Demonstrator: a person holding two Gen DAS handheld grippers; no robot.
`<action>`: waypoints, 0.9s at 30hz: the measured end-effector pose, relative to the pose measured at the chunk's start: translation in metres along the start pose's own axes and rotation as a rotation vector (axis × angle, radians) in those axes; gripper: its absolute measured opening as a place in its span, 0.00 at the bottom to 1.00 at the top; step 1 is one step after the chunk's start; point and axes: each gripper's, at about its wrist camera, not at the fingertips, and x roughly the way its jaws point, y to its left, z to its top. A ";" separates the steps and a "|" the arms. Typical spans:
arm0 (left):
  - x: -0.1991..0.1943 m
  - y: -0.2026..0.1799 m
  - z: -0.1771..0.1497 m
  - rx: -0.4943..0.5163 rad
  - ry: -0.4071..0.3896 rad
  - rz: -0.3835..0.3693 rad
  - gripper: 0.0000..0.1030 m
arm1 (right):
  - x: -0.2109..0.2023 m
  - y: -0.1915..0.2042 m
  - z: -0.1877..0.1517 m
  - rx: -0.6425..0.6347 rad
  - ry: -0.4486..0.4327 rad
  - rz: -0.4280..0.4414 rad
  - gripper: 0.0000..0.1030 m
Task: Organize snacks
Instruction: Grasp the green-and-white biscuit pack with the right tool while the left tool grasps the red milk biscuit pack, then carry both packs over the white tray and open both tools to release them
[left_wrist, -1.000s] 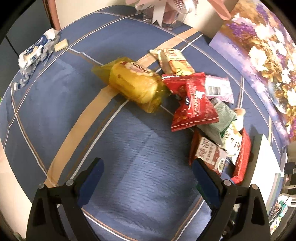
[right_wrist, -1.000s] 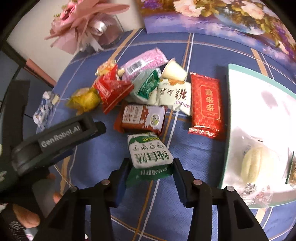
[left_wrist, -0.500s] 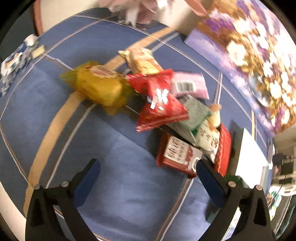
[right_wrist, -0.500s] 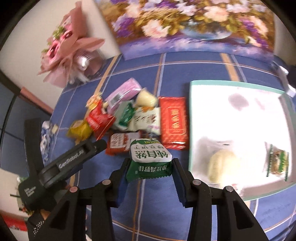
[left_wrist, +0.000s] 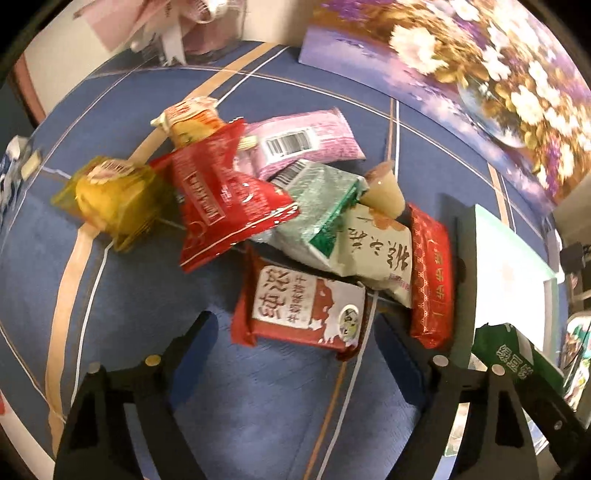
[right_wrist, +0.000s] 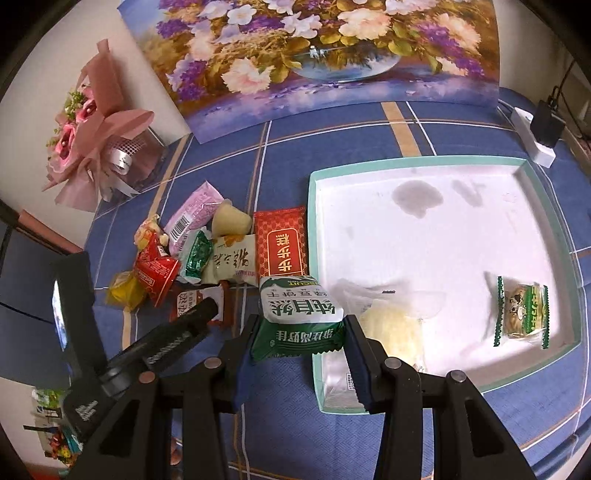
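The right gripper (right_wrist: 301, 341) has its jaws clenched on a green-and-white foil biscuit packet (right_wrist: 298, 315), holding it just at the near left corner of the shallow white tray with a teal rim (right_wrist: 532, 173). The left gripper (left_wrist: 291, 334) hangs with jaws spread wide over a red-and-white wrapped snack (left_wrist: 301, 308) at the near edge of the heap of packets on the blue checked tablecloth (left_wrist: 258, 406). In the tray lie a clear-wrapped pale cake (right_wrist: 391, 326) and a small green-edged sweet (right_wrist: 521, 312).
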 end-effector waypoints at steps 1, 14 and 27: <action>0.002 -0.003 0.001 0.008 0.002 0.001 0.83 | 0.000 0.000 0.000 0.001 0.001 -0.001 0.46; 0.021 -0.011 0.009 0.031 0.015 0.005 0.59 | 0.002 -0.005 0.001 0.023 0.007 0.010 0.45; -0.017 0.001 0.017 -0.037 0.023 -0.058 0.59 | -0.008 -0.019 0.009 0.079 -0.032 0.014 0.46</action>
